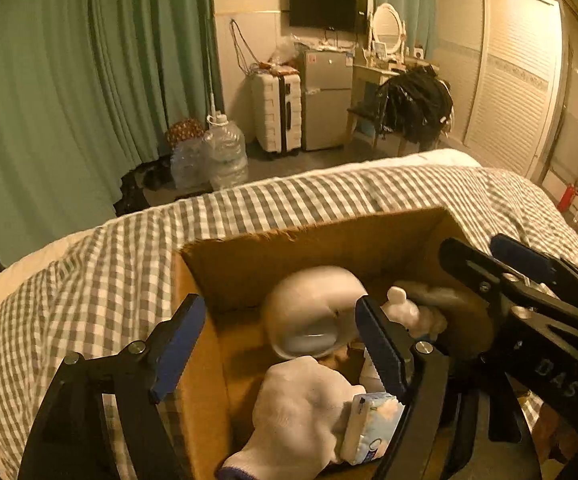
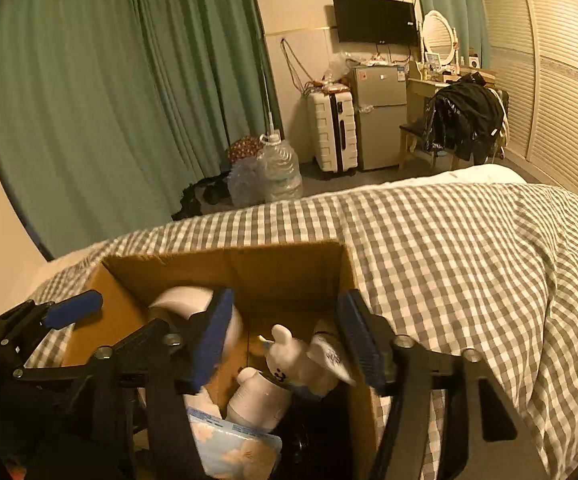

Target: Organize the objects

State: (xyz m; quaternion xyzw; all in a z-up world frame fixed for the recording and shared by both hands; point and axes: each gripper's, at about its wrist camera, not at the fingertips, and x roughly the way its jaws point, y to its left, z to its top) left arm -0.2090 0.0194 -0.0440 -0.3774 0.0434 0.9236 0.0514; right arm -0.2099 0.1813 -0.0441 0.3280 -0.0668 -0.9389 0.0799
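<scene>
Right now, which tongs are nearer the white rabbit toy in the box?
Right, as far as I can tell. The rabbit toy sits framed between the open right tongs; the left tongs hang over the box farther left, the toy just outside them.

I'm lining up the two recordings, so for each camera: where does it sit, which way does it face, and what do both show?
Left wrist: on the left gripper, above the box's left side, facing across the bed; its open fingers and the right gripper show.
Right wrist: on the right gripper, over the box's right half, facing likewise; open fingers and the left gripper's tip show.
Shared: cardboard box, checked bedspread, green curtains, TV, fridge.
</scene>
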